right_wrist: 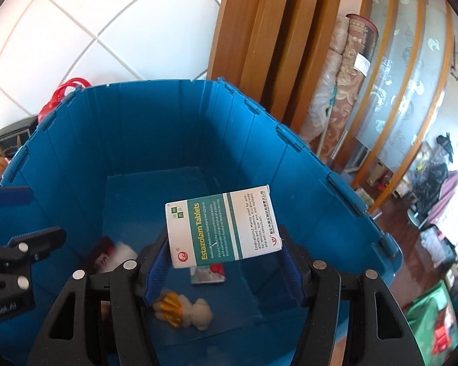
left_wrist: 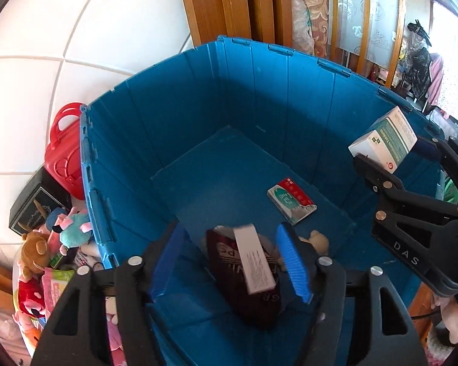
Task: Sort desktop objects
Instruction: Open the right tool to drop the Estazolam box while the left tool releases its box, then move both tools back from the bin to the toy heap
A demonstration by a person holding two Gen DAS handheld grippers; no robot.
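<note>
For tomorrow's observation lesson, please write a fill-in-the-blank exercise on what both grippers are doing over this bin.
1. Both grippers hang over a large ____ bin.
2. The right gripper holds a white and green box labelled Estazolam ____.
3. Between the left gripper's open fingers, a long white box is touched by ____ pad.
4. A small plush toy lies on the bin's ____.

Missing words: blue; Tablets; neither; floor

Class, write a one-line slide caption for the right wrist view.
Right gripper holds a tablet box above the blue crate, a plush toy lying inside.
</note>
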